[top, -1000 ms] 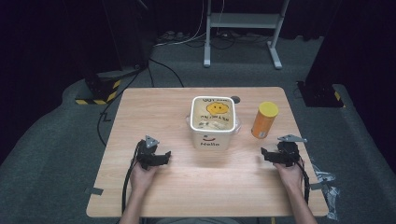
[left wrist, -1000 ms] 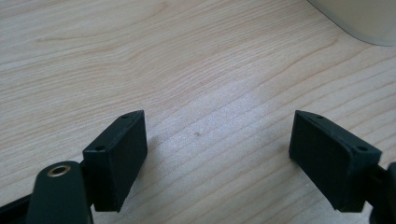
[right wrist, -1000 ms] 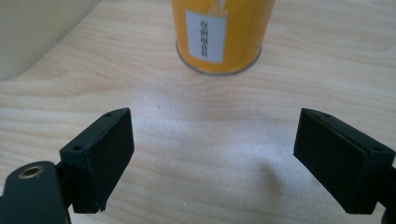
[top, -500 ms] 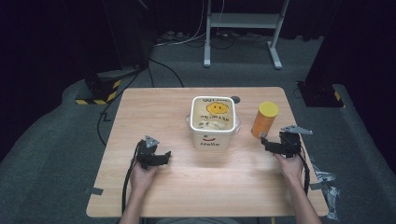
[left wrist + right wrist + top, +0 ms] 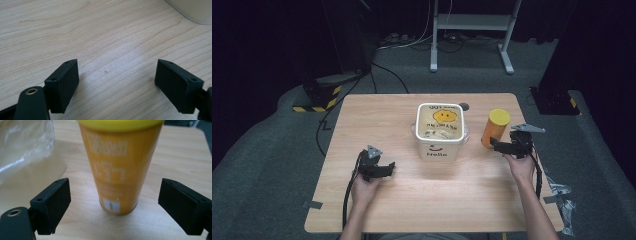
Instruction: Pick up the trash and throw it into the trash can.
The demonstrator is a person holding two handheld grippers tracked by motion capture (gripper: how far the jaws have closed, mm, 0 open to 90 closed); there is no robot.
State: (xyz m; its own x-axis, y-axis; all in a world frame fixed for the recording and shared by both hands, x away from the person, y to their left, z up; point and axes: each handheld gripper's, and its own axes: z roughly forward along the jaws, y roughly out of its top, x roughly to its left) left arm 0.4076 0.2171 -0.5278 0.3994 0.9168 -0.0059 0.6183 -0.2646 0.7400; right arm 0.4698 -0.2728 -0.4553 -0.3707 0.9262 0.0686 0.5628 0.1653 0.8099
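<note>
A white square bucket (image 5: 441, 131) with a yellow smiley on its lid and the word "Hello" on its front wall stands upright near the middle of the wooden desk (image 5: 377, 115), somewhat toward the far edge. Just to its right, apart from it, an orange canister (image 5: 495, 128) with a yellow cap stands upright, toward the desk's right edge. The right gripper (image 5: 498, 145), held in the person's right hand (image 5: 520, 165), sits just on the near side of the canister and points at it; in the right gripper view its jaws are spread wide, one on either side of the canister's lower body (image 5: 118, 170), neither touching it, with clear desk showing in both gaps. A crinkled clear plastic film (image 5: 25, 142) fills the upper left corner of that view, beside the canister. The left gripper (image 5: 384, 167), held in the person's left hand (image 5: 364, 187), lies low over the desk toward the near left corner, well apart from the bucket. In the left gripper view its jaws are also wide apart and hold nothing, with only bare wood grain between them; a pale corner of the bucket (image 5: 192, 11) shows at the upper right.
</note>
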